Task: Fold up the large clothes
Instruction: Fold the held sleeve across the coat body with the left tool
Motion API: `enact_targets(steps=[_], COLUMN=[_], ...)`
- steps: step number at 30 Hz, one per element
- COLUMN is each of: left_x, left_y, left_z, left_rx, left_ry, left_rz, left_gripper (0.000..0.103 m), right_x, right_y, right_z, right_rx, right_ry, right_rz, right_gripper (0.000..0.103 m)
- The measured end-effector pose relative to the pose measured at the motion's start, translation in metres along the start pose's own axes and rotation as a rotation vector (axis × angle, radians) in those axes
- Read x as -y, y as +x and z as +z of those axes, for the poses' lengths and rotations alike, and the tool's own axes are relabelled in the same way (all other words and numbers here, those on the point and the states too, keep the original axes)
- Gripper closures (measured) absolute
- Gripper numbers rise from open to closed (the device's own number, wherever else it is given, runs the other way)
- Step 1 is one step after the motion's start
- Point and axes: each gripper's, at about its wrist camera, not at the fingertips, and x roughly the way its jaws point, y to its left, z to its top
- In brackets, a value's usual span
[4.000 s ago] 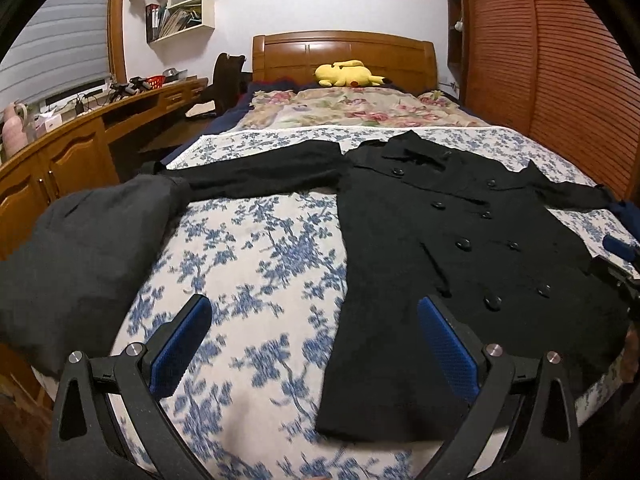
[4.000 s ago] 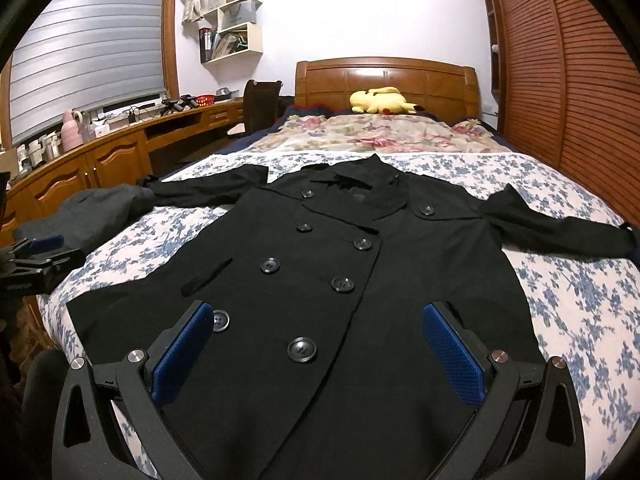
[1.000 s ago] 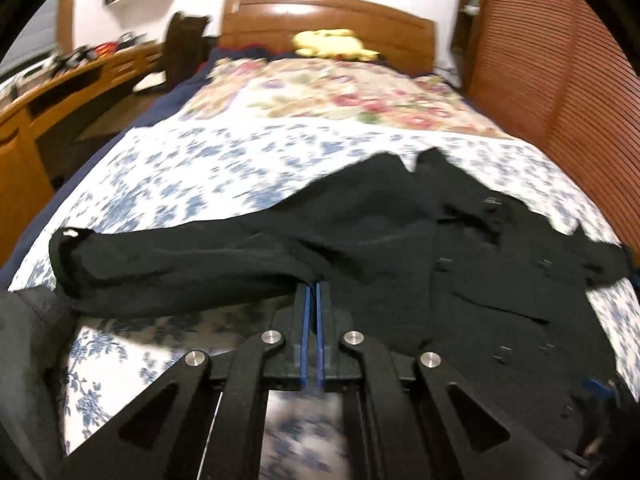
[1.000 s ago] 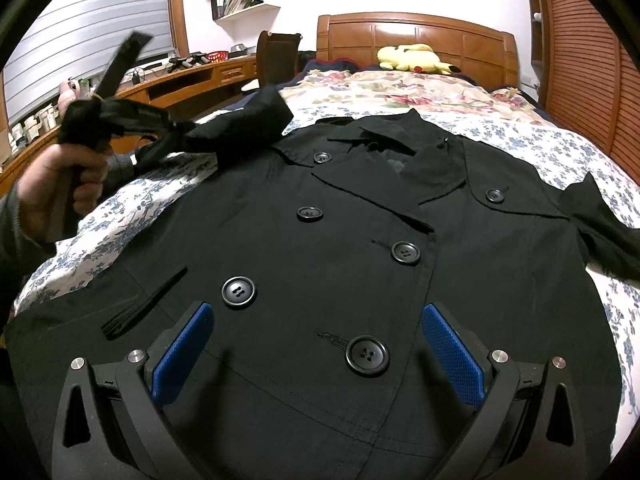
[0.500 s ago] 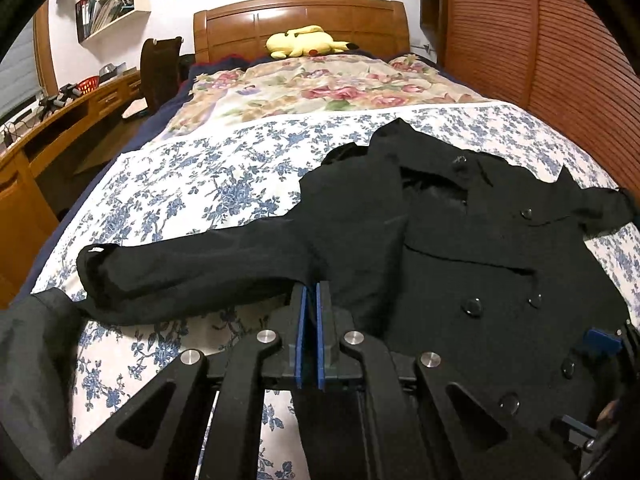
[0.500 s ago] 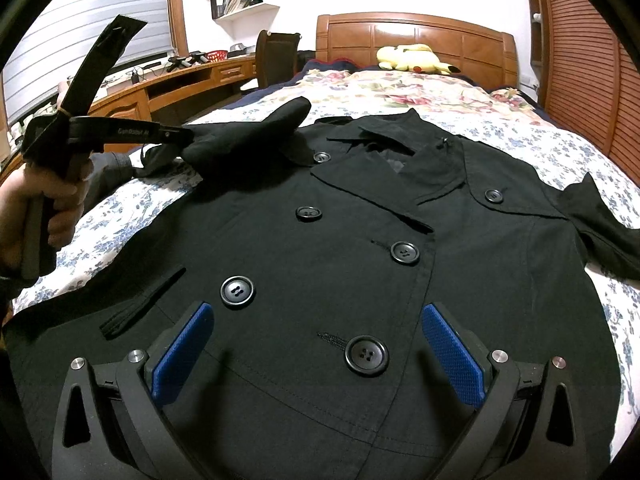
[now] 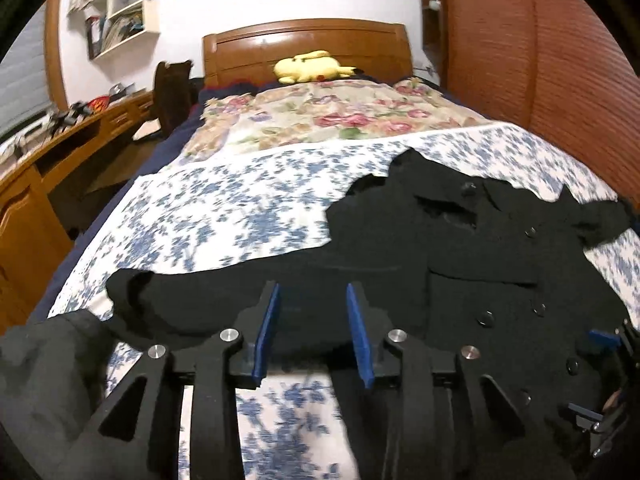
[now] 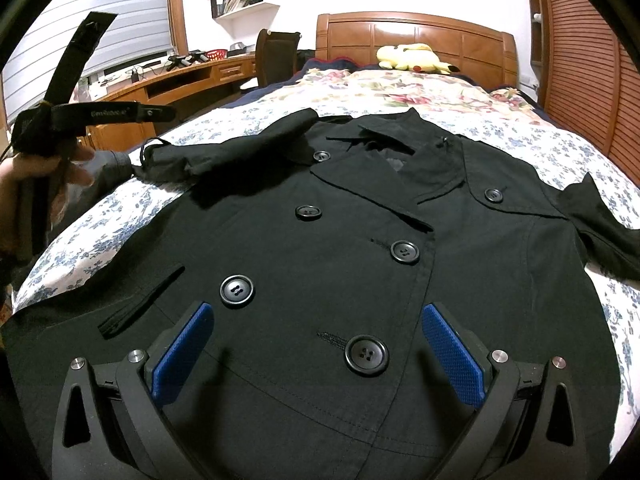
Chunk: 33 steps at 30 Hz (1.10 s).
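**Ana:** Blue-flowered bedding (image 7: 240,216) is covering the near part of the bed, with a rose-patterned quilt (image 7: 332,120) lying beyond it and a yellow plush toy (image 8: 412,58) resting against the wooden headboard (image 8: 416,34). Where is the coat sitting?

**Ben:** The black coat (image 8: 340,264) is lying face up on the blue-flowered bedding, buttons showing, collar pointing toward the headboard. One sleeve (image 8: 224,152) is lying folded in across the shoulder toward the collar; the other sleeve (image 8: 600,220) is stretching out sideways.

**Ana:** What are the tongs doing?

**Ben:** The left gripper (image 7: 314,330) is opening its jaws; they are standing narrowly apart, and the folded sleeve is lying just past the blue pads (image 7: 266,332), not pinched by them. A hand (image 8: 36,188) is holding that tool up beside the bed's edge.

**Ana:** And the other one?

**Ben:** The right gripper (image 8: 316,350) is hanging wide open over the coat's lower front, gripping nothing. A grey garment (image 7: 44,380) is lying bunched at the bed's near corner.
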Motion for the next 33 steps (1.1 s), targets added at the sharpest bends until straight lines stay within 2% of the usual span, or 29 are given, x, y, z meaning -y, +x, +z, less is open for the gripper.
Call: enact_targets(steps=[4, 9, 15, 19, 22, 26, 28, 30, 33], left_x=[-0.040, -0.073, -0.088, -0.099, -0.104, -0.096, -0.096, -0.096, -0.093], left_y=[0.012, 0.049, 0.082, 0.100, 0.104, 0.111, 0.114, 0.116, 0.114], left_z=[-0.004, -0.023, -0.045, -0.056, -0.055, -0.053, -0.051, -0.049, -0.047], left_rx=[-0.026, -0.135, -0.230, -0.282, -0.280, -0.295, -0.300, -0.303, -0.288], left_ry=[-0.100, -0.174, -0.199, -0.235, -0.280, -0.220, -0.209, -0.213, -0.203], left_rz=[0.038, 0.058, 0.107, 0.079, 0.067, 0.094, 0.079, 0.038, 0.041], left_gripper=[0.066, 0.065, 0.065, 0.064, 0.064, 0.065, 0.070, 0.085, 0.096], right_x=[0.000, 0.003, -0.001, -0.002, -0.002, -0.001, 0.000, 0.000, 0.000], right_y=[0.000, 0.000, 0.000, -0.001, -0.002, -0.001, -0.002, -0.002, -0.002], right_z=[0.000, 0.003, 0.001, 0.002, 0.001, 0.001, 0.001, 0.001, 0.001], right_rx=[-0.001, 0.002, 0.001, 0.007, 0.011, 0.007, 0.007, 0.007, 0.006], right_ry=[0.000, 0.008, -0.009, -0.021, -0.026, -0.025, -0.025, -0.025, -0.024], right_rz=[-0.002, 0.003, -0.004, -0.012, -0.014, -0.011, -0.011, -0.010, -0.008], right_gripper=[0.000, 0.000, 0.000, 0.000, 0.000, 0.000, 0.000, 0.000, 0.000])
